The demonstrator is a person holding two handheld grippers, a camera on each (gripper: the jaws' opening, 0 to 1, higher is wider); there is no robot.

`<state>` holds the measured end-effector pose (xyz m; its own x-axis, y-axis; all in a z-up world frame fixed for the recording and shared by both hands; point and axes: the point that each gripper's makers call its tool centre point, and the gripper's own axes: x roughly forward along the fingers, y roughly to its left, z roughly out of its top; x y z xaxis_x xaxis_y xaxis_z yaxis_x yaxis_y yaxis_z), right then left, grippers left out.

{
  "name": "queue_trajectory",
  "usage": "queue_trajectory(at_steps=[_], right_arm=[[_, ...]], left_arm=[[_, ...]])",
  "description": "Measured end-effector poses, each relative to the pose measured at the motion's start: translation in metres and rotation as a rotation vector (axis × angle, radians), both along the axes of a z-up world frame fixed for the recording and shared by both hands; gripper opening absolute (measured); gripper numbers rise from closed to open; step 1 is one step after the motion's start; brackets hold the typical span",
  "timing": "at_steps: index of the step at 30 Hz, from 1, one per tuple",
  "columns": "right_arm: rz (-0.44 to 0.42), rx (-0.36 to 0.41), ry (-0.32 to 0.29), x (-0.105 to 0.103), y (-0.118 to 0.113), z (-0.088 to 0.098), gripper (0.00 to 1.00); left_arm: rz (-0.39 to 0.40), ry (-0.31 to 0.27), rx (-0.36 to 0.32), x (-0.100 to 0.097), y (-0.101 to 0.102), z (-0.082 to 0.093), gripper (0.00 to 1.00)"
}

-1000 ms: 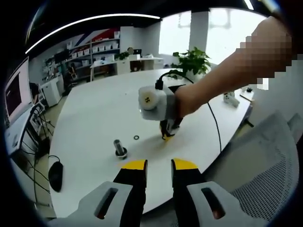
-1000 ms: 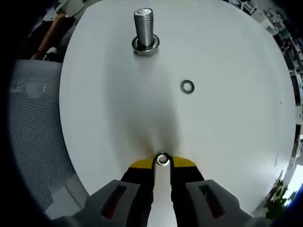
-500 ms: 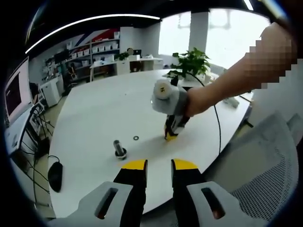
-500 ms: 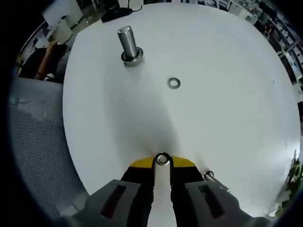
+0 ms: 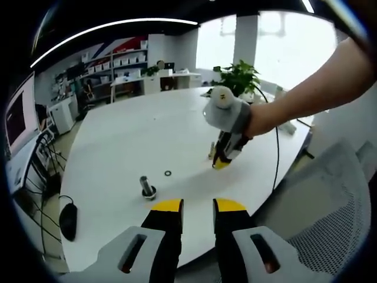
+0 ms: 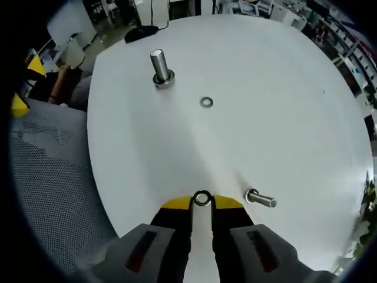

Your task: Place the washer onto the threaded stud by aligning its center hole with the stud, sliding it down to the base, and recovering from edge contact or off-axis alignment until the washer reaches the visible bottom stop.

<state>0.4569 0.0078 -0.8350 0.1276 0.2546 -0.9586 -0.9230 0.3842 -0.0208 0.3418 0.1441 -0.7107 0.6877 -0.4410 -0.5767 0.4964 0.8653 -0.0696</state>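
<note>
A threaded stud [image 6: 158, 63] stands upright on a nut-like base on the white table [image 6: 283, 118]; in the left gripper view the stud [image 5: 146, 185] is left of centre. My right gripper [image 6: 202, 203] is shut on a small steel washer [image 6: 202, 198], pinched edge-on between the yellow tips, high above the table and far from the stud. A second washer [image 6: 206, 102] lies flat near the stud, also seen as a washer [image 5: 168, 173] in the left gripper view. There the right gripper [image 5: 222, 163] hangs in a person's hand. My left gripper [image 5: 198, 206] is open and holds nothing.
A loose bolt [image 6: 260, 199] lies on the table just right of my right jaws. A grey mesh chair [image 6: 53, 194] stands off the table's edge, and a computer mouse [image 5: 68, 219] sits by the near left edge. A plant [image 5: 238, 75] stands at the far side.
The right gripper has risen and pulled back from the table with the washer in it, so the stud looks smaller and the loose bolt has come into view. The left gripper has stayed put.
</note>
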Motion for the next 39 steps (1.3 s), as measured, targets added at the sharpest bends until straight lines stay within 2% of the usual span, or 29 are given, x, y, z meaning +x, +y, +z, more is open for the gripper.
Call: queue_trajectory(at_steps=[8, 17, 29, 39], right_arm=[[-0.002, 0.027, -0.039, 0.001, -0.006, 0.024, 0.13], [0.003, 0.052, -0.093, 0.012, -0.008, 0.049, 0.13], [-0.033, 0.033, -0.132, 0.037, -0.021, 0.052, 0.13], [-0.035, 0.001, -0.145, 0.051, -0.023, 0.039, 0.13]], left_arm=[[0.004, -0.009, -0.006, 0.0, 0.0, 0.002, 0.18], [0.004, -0.013, -0.008, 0.0, 0.0, 0.003, 0.18], [-0.007, -0.016, -0.008, -0.001, -0.001, 0.003, 0.18], [-0.013, -0.014, -0.009, -0.001, -0.002, 0.003, 0.17]])
